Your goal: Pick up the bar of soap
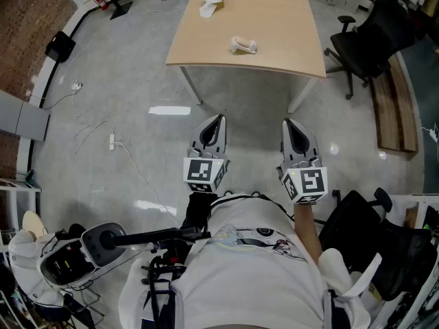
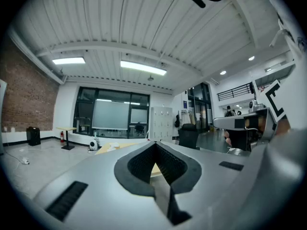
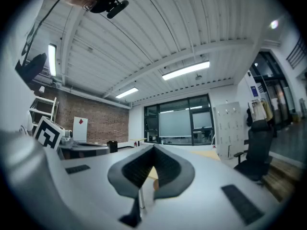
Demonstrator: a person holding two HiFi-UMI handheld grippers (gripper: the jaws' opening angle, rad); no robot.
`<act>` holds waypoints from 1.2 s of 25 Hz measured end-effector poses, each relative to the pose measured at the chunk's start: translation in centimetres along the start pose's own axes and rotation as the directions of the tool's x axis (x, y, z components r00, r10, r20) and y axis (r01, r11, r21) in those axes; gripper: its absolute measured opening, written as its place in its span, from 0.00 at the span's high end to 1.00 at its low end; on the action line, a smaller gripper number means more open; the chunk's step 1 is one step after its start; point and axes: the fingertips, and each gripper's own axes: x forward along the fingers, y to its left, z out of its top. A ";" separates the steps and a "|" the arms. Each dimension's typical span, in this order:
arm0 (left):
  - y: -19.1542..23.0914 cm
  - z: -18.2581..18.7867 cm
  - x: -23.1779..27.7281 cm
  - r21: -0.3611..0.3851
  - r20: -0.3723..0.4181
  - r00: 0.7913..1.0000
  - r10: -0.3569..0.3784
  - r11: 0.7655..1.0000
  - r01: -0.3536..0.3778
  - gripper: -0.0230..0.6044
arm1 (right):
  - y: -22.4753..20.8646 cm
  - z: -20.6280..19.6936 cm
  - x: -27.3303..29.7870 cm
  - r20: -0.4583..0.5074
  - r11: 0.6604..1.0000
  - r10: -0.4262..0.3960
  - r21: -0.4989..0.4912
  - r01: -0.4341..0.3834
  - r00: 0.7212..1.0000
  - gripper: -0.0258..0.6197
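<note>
A light wooden table [image 1: 274,26] stands ahead of me in the head view. On it lie a pale rounded item [image 1: 243,44], possibly the bar of soap, and a small white box-like item [image 1: 210,5] further back. My left gripper [image 1: 217,123] and right gripper [image 1: 291,126] hover side by side over the grey floor, short of the table's near edge and pointing toward it. Both are shut with nothing between the jaws. In the left gripper view the left gripper [image 2: 156,146] shows closed tips, with a slice of the tabletop behind. The right gripper [image 3: 153,148] looks the same in its own view.
A black office chair [image 1: 367,36] stands right of the table, beside a wooden bench [image 1: 394,108]. Another black chair [image 1: 374,235] is at my right side. Cables and a power strip [image 1: 112,142] lie on the floor at left. A wheeled device [image 1: 82,252] sits at lower left.
</note>
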 end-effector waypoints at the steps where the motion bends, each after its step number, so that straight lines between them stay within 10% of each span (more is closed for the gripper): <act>1: -0.1 0.1 0.1 -0.001 -0.001 1.000 -0.001 1.000 0.001 0.96 | -0.1 0.1 0.1 -0.001 1.000 0.001 0.001 -0.001 1.000 0.96; 30: -5.5 -3.0 2.5 -0.014 -0.069 0.998 0.011 1.000 -0.012 0.96 | -2.5 -3.4 -1.2 -0.085 0.991 0.132 0.047 -0.128 0.988 0.96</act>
